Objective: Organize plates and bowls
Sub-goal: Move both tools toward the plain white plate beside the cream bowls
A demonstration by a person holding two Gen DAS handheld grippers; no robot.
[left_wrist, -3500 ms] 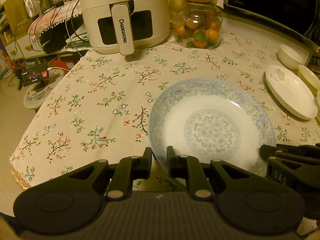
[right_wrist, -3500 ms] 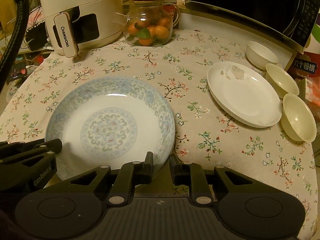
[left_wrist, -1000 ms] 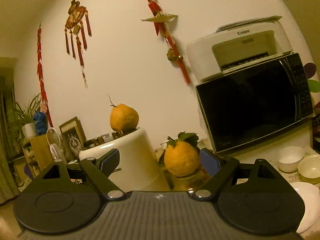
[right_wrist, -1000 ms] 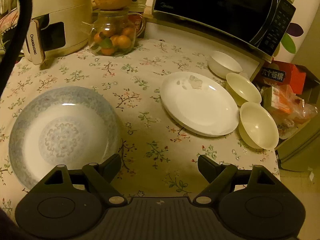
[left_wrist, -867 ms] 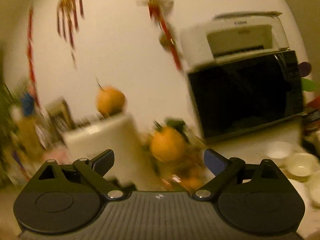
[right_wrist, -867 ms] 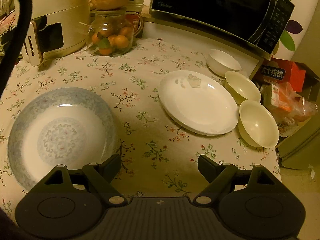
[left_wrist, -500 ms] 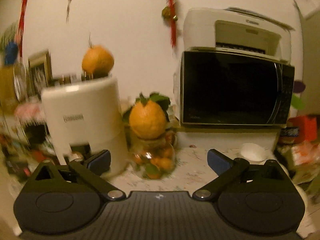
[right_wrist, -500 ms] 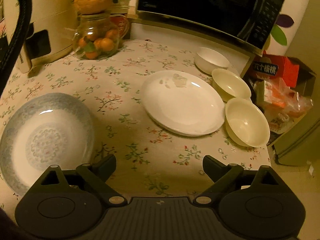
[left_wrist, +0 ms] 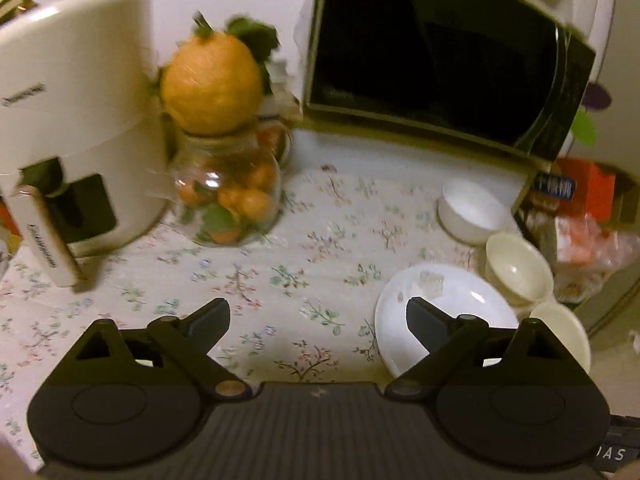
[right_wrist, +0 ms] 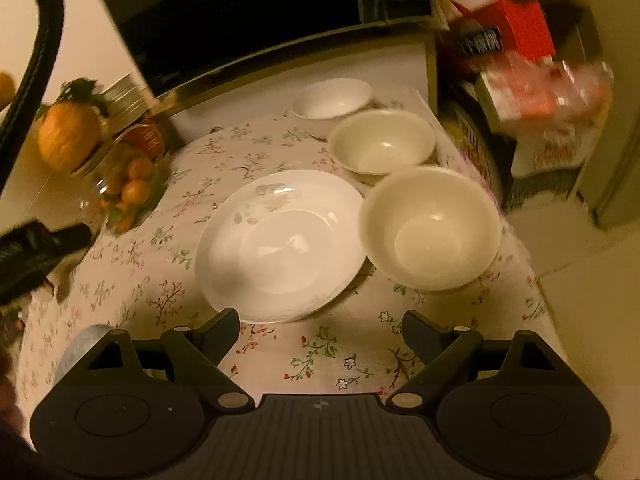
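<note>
white plate (right_wrist: 280, 248) was sat by the surface's right edge, touching the nearest cream bowl (right_wrist: 430, 228) | looked like hard, slick, chippable ware, best pinched at the rim | both right gripper (right_wrist: 320, 330) and left gripper (left_wrist: 318, 318) jaws were wide, closing slightly, nothing held
</note>
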